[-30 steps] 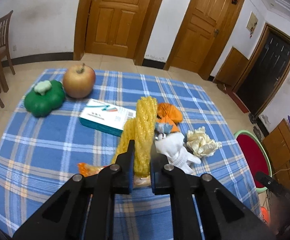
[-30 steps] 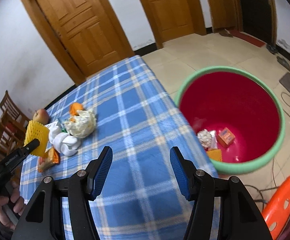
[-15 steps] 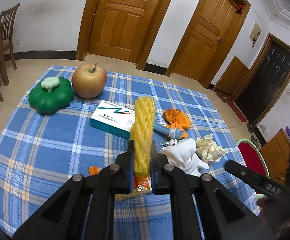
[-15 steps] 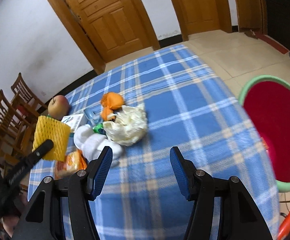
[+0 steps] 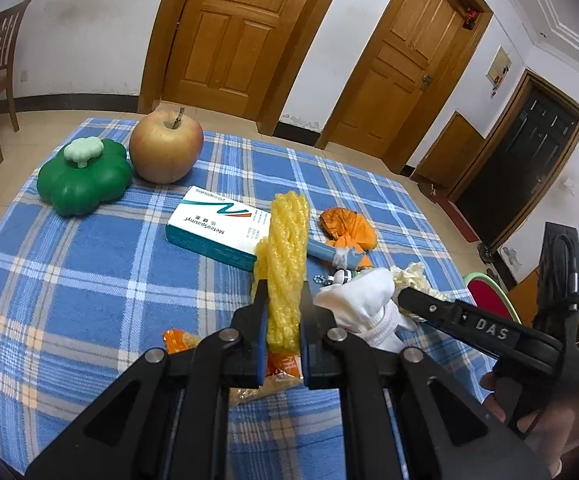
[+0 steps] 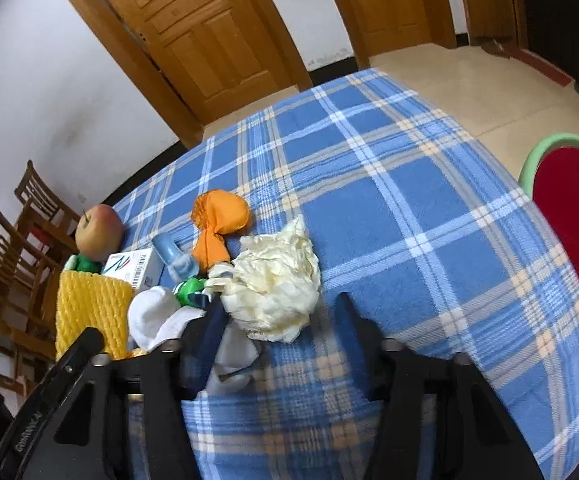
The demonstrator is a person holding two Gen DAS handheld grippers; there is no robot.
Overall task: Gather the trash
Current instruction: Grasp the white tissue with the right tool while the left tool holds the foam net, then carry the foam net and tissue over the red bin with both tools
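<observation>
Left gripper (image 5: pixel 283 320) clamped on yellow foam net (image 5: pixel 287 256), unbinned. Right gripper (image 6: pixel 281 320), jaws just closing, spread around crumpled paper (image 6: pixel 275 288); contact unclear. Bin (image 6: pixel 529 160) at three o'clock.

Black handheld grippers, matte plastic

Left gripper (image 5: pixel 283 320) has blue-lined fingers (image 5: pixel 258 332) and silver screws; right gripper (image 6: pixel 279 334) (lettered "DAS" in white) looks the same.
</observation>
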